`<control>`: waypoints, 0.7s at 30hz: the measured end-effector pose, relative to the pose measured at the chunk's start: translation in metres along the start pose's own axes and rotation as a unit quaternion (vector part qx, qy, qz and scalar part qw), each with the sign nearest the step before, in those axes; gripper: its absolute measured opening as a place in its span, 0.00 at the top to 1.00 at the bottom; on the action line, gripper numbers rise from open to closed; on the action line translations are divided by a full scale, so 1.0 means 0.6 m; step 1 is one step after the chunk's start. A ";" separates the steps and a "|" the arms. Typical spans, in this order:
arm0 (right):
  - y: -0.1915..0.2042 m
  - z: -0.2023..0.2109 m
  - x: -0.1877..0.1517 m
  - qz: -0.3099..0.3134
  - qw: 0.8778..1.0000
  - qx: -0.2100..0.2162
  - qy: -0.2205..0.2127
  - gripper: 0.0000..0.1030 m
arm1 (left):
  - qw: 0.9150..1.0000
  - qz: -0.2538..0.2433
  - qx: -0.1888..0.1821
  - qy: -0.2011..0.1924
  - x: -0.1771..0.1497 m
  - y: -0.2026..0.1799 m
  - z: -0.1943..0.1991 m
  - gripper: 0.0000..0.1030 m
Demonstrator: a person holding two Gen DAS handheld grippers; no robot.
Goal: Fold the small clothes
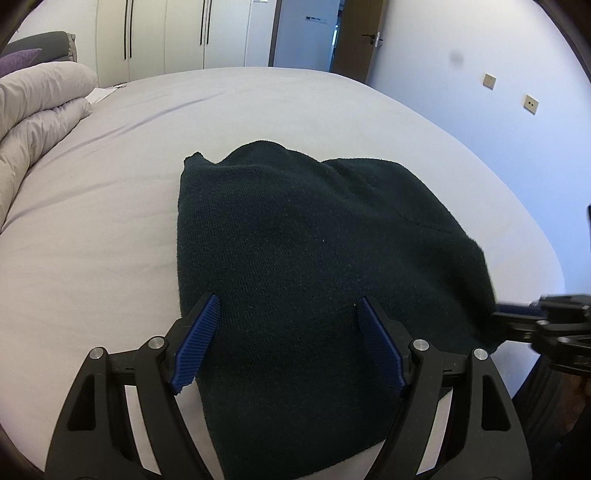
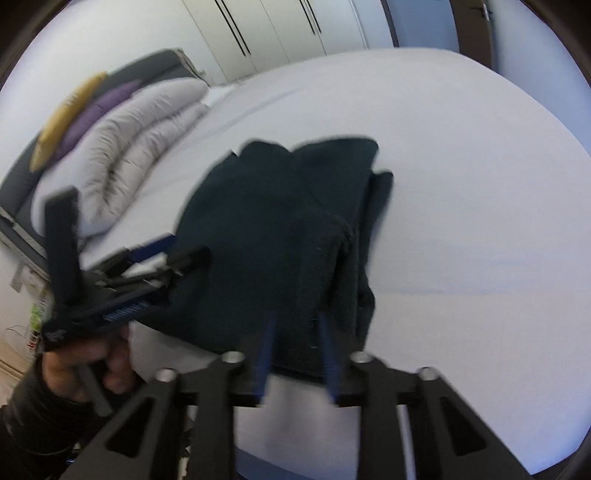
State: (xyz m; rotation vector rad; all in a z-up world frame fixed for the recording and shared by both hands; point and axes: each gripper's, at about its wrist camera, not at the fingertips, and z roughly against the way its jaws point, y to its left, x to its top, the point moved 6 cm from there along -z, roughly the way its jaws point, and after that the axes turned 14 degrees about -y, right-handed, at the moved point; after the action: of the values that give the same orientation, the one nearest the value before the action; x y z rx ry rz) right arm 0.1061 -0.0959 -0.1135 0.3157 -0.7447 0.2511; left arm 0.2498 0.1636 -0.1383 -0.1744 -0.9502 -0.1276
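A folded beige duvet (image 1: 37, 110) is lying far off to the left of the left gripper (image 1: 288, 306), with purple and mustard cushions (image 2: 85, 110) stacked behind it, and white wardrobe doors (image 1: 147, 33) are standing beyond the bed. Nothing is blocking either tool. A dark green knitted garment (image 1: 314, 240), finely ribbed and folded into a rough slab, is lying on the smooth pale grey bedsheet (image 1: 92, 221). The left gripper is hovering over the garment's near edge, its blue ridged pads spread wide with the knit lying between them, untouched. To its right, the right gripper (image 2: 295, 325) is pinching the garment's near right edge, its pads pressed close on a fold of the knit; this view is blurred.
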 end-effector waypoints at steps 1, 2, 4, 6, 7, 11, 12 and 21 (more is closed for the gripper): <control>-0.009 -0.004 -0.005 -0.013 1.000 0.001 0.003 0.91 | 1.000 0.001 -0.001 0.000 0.001 0.000 -0.001 0.26; -0.015 -0.006 -0.008 -0.022 1.000 0.001 0.004 0.92 | 1.000 0.005 -0.003 -0.001 0.004 0.001 0.002 0.26; -0.031 -0.004 -0.016 -0.047 0.999 0.003 0.006 0.94 | 1.000 0.020 -0.010 -0.005 0.013 0.001 0.013 0.26; -0.045 0.005 -0.022 -0.074 0.997 0.007 0.003 0.94 | 0.999 0.042 -0.025 -0.019 0.034 -0.004 0.030 0.26; -0.054 0.011 -0.025 -0.095 0.995 0.012 0.001 0.94 | 0.998 0.045 -0.031 -0.026 0.044 -0.009 0.035 0.26; -0.100 0.026 -0.052 -0.189 0.981 0.033 -0.001 0.95 | 0.998 0.012 -0.051 -0.040 0.077 -0.056 0.035 0.26; -0.111 0.024 -0.062 -0.210 0.977 0.036 0.000 0.95 | 0.998 0.002 -0.052 -0.030 0.075 -0.066 0.022 0.26; -0.140 0.008 -0.082 -0.260 0.963 0.076 -0.003 0.91 | 0.997 -0.073 -0.003 0.006 0.012 -0.080 -0.082 0.25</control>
State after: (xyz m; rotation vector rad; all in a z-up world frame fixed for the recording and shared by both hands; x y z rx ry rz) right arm 0.0962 -0.1809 -0.1602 0.6437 -0.6251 -0.1924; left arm 0.2842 0.1067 -0.1563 -0.1086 -0.9500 -0.2663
